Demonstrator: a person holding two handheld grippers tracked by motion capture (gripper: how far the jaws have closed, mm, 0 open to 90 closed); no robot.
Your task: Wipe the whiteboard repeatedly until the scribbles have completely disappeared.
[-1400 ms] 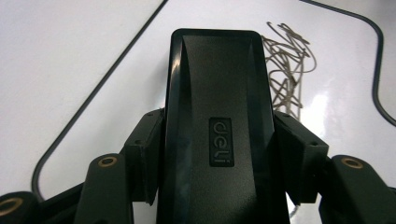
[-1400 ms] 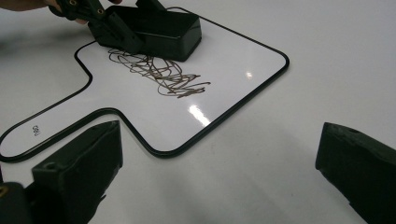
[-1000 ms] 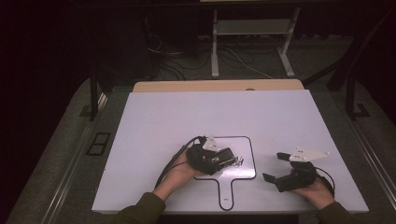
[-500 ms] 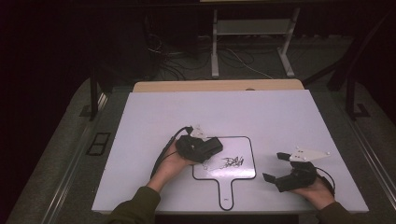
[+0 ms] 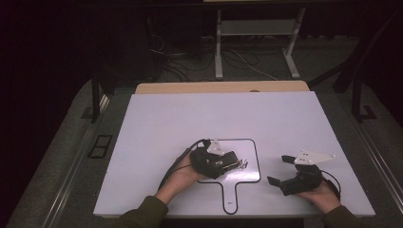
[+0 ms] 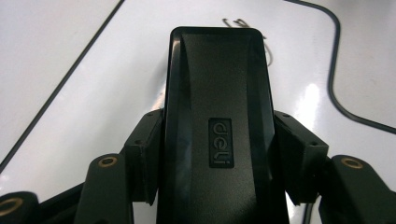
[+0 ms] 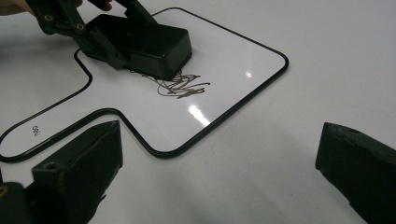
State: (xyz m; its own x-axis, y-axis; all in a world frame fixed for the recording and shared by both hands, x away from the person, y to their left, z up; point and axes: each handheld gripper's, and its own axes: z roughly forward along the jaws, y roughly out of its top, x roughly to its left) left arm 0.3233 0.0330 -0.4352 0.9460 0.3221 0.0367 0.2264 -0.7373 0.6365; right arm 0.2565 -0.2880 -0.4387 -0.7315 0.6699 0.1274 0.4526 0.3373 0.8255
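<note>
The left gripper (image 5: 227, 161) is clamped on a black eraser (image 6: 217, 126) resting on the paddle-shaped whiteboard (image 7: 233, 88). Its long axis points at the brown scribble (image 7: 182, 86), which lies just past its front edge. The right gripper (image 5: 280, 171), jaws apart and holding nothing, sits beside the whiteboard, farther from the scribble.

Dim lab: white table (image 5: 190, 118), floor cables (image 5: 237, 59), metal stand legs (image 5: 218, 47).

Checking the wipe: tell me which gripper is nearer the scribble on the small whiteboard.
Left. The left gripper holds the black eraser at the scribble; the right gripper rests open, off the whiteboard.
</note>
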